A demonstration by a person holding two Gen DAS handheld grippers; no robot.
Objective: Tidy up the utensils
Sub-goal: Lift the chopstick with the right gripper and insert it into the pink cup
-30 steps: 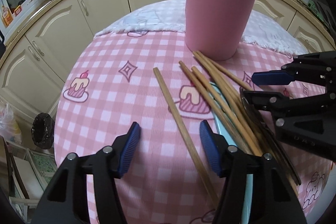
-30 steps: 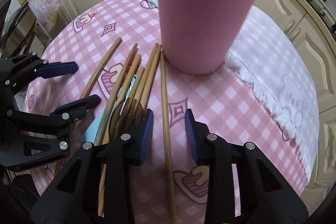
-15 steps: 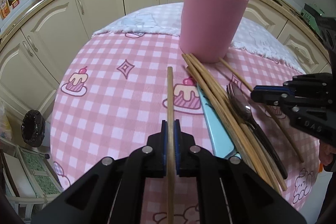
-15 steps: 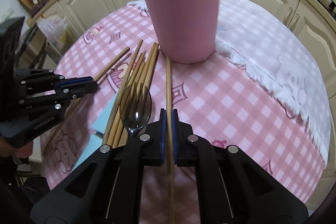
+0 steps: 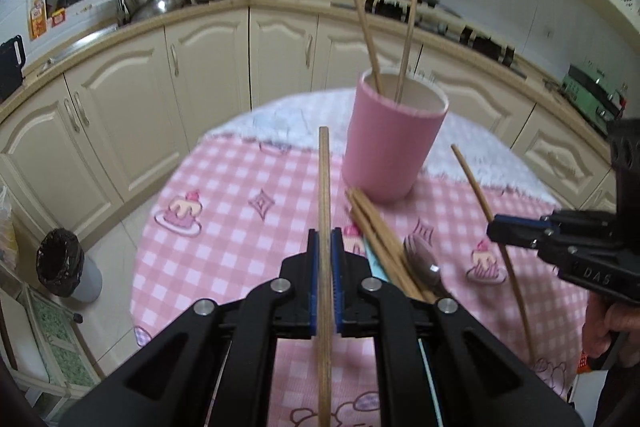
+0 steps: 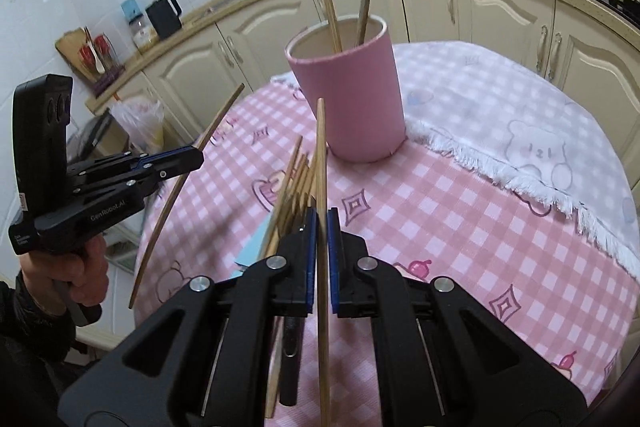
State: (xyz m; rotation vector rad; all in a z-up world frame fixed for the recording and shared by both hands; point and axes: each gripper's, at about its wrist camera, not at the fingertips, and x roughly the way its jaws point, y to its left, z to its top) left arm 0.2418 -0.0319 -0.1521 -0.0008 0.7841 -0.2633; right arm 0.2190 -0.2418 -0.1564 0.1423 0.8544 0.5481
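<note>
A pink cup (image 5: 394, 143) stands on the pink checked tablecloth and holds two wooden utensils; it also shows in the right wrist view (image 6: 352, 107). My left gripper (image 5: 325, 243) is shut on a wooden chopstick (image 5: 324, 183), lifted above the table. My right gripper (image 6: 321, 227) is shut on another chopstick (image 6: 321, 155), also lifted, tip towards the cup. Several chopsticks (image 5: 376, 231) and a metal spoon (image 5: 422, 261) lie on the cloth below the cup, over a light blue item.
The round table's edge (image 5: 148, 227) drops to the floor with a black-bagged bin (image 5: 64, 263) at left. A white fringed cloth (image 6: 500, 131) covers the far part of the table. Kitchen cabinets (image 5: 200, 67) ring the table.
Both grippers closed on a chopstick each, then lifted them off the table; the cup now sits lower and farther in both views.
</note>
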